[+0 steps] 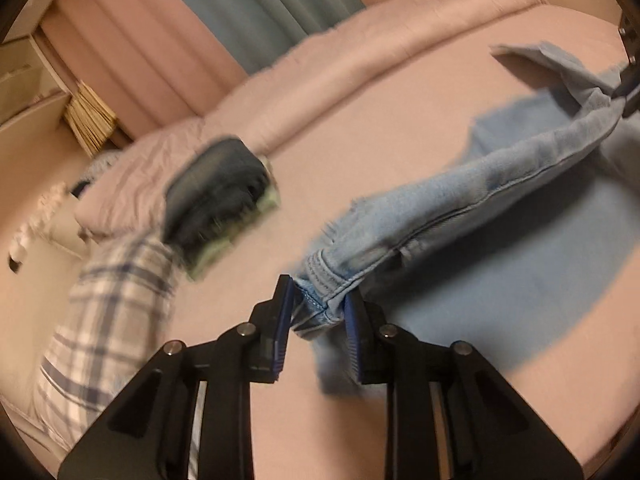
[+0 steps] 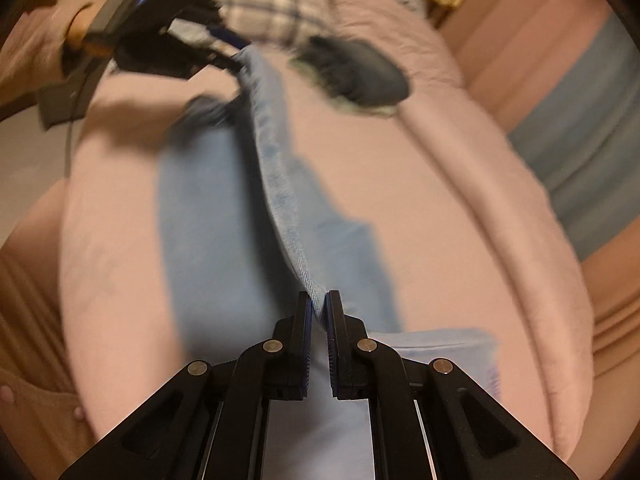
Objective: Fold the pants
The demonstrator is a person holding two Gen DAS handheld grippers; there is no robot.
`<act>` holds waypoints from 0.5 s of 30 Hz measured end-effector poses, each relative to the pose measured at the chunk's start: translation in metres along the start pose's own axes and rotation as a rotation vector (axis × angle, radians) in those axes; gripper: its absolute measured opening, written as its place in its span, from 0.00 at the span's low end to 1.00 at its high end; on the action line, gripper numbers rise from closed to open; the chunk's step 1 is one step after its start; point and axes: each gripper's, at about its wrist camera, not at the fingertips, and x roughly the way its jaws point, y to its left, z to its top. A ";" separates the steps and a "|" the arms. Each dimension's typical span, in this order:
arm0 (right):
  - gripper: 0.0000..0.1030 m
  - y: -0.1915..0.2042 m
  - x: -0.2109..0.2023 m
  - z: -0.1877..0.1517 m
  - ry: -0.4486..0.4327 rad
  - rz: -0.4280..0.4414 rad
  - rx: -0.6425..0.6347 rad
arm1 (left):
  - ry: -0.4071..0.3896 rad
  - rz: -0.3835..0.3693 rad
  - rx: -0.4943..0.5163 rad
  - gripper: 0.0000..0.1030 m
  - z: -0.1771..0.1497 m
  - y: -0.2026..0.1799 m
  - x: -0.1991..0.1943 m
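I had both claws clamped on the light blue jeans (image 1: 460, 208), which hung stretched between them above the pink bed (image 1: 360, 128). My left gripper (image 1: 316, 308) had its blue pads (image 1: 282, 320) pinched around a stitched hem at one end of the denim, the jaws narrowed with a bunched fold of fabric between them. My right gripper (image 2: 319, 312) was squeezed almost fully together on a thin folded edge of the same jeans, its pads pressed to either side of the cloth. From the right wrist view the lifted edge ran as a taut ridge away toward my left gripper near the far end of the bed, while the rest of the jeans lay flat on the bedspread beneath it, toward the bed's left side in that view. A dark folded garment (image 1: 218, 196) sat near the rolled pink duvet (image 1: 380, 40) along the bed's far edge, and a plaid cloth (image 1: 116, 300) lay at the bed's corner just beside it. Pink and grey-blue curtains (image 1: 248, 12) hung behind the bed. Both views were blurred.
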 end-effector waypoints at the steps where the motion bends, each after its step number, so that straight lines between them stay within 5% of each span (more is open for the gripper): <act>1: 0.07 0.007 0.002 -0.002 0.009 0.008 -0.008 | 0.009 -0.010 -0.005 0.23 -0.005 -0.003 0.001; 9: 0.07 0.041 0.022 -0.020 0.075 0.059 -0.028 | 0.063 -0.079 -0.097 0.24 -0.030 -0.016 -0.007; 15: 0.08 0.038 0.036 -0.028 0.119 0.121 0.081 | 0.189 -0.166 -0.170 0.27 -0.047 -0.020 0.004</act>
